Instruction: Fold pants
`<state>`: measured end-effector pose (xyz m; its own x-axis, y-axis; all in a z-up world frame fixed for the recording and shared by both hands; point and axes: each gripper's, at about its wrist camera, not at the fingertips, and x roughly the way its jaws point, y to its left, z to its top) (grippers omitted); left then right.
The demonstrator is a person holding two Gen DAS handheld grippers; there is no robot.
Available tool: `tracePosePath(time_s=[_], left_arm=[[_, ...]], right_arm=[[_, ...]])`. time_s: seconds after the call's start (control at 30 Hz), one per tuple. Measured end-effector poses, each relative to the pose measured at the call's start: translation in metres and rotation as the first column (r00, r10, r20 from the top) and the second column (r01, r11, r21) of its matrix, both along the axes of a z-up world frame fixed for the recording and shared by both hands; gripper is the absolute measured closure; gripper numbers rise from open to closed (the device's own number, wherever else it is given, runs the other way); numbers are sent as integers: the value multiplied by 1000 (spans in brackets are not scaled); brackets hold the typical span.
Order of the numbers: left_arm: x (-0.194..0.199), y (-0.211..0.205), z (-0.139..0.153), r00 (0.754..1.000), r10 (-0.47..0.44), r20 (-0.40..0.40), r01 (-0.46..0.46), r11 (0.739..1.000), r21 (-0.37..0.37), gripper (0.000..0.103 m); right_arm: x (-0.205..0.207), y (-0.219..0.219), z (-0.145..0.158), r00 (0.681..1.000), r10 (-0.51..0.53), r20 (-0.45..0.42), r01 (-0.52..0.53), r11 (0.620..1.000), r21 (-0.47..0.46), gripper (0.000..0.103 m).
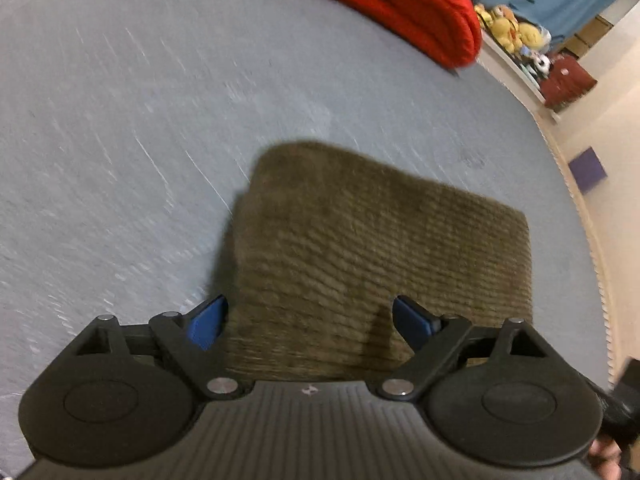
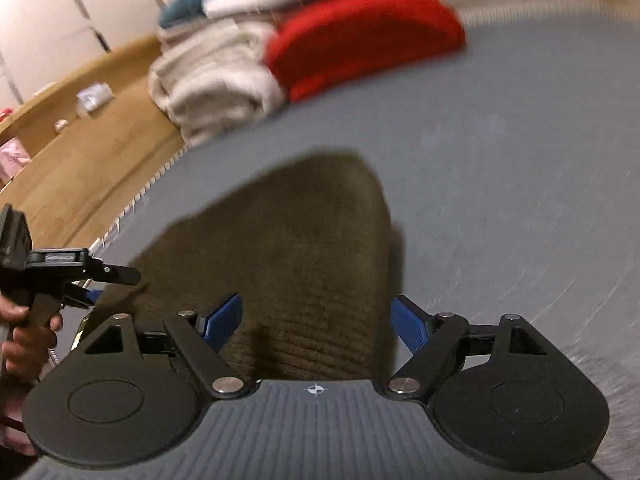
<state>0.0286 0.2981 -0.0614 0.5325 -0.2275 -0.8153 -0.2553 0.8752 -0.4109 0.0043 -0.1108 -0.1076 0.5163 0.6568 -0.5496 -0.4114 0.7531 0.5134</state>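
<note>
Here the pants (image 1: pixel 372 248) lie folded into a compact olive-brown, ribbed rectangle on the grey-blue bed (image 1: pixel 140 128), near its edge. Left gripper (image 1: pixel 310 322) hovers over the near end of the pants — blue fingers (image 1: pixel 206 324) spread wide, nothing pinched between them. Right gripper (image 2: pixel 316 322) likewise: fingers (image 2: pixel 410 330) spread apart above the fabric, empty. In the right wrist view the left gripper shows at the left edge, held by a hand (image 2: pixel 28 340). Beyond the pants, well apart: a folded red garment (image 1: pixel 400 8) beside a stack of white towels (image 2: pixel 216 80). Both views motion-blurred.
</note>
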Motion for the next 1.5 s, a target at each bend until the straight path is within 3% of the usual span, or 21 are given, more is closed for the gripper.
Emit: tracePosePath(time_s=[0.1,0.17,0.2,0.23,0.33,0.4,0.53,0.7,0.8,1.07,1.2,1.23,1.3,1.37,1.5], left_arm=[[5,-2,-17,999,-23,-26,22,998,-61,11],[6,-7,-28,1000,-7,-31,4,995,-104,11],[9,-10,-32,999,6,-34,-9,993,-119,11],[10,-11,-34,999,10,-32,-15,991,-131,13],[10,-19,-33,1000,4,-22,-6,993,-120,23],[10,-26,-26,1000,-4,-9,4,995,-98,29],[13,-47,-17,999,-27,22,29,994,-109,47],[36,-108,-9,989,-120,81,129,985,-117,58],[45,-130,-7,980,-163,117,177,977,-122,60],[45,-140,-11,941,-253,226,285,951,-120,60],[66,-175,-18,930,-310,197,317,948,-6,51],[70,-181,-26,936,-319,150,317,948,39,49],[69,-187,-30,943,-309,120,295,947,126,36],[63,-191,-20,942,-306,139,275,939,205,27],[38,-196,14,910,-342,234,238,893,381,26]], right_arm=[[14,11,-11,993,27,-112,-23,999,36,18],[22,17,-17,990,30,-138,-25,999,35,18],[24,20,-17,990,34,-136,-30,999,30,27],[25,22,-17,992,27,-125,-25,1000,19,43],[24,16,-13,994,18,-110,-14,999,36,65],[24,10,-6,996,22,-86,-18,999,47,72],[24,-14,17,1000,23,-19,-22,997,73,75],[36,-64,46,998,-33,45,30,998,47,75],[48,-104,60,995,-53,82,53,999,9,76],[75,-208,97,971,-105,213,122,990,-67,76],[97,-247,69,972,-162,173,173,984,-48,70],[105,-252,54,971,-192,142,205,975,-84,63],[118,-257,30,958,-275,82,286,936,-205,61],[117,-264,25,935,-331,130,354,891,-285,60],[103,-275,45,918,-325,226,375,898,-232,54]])
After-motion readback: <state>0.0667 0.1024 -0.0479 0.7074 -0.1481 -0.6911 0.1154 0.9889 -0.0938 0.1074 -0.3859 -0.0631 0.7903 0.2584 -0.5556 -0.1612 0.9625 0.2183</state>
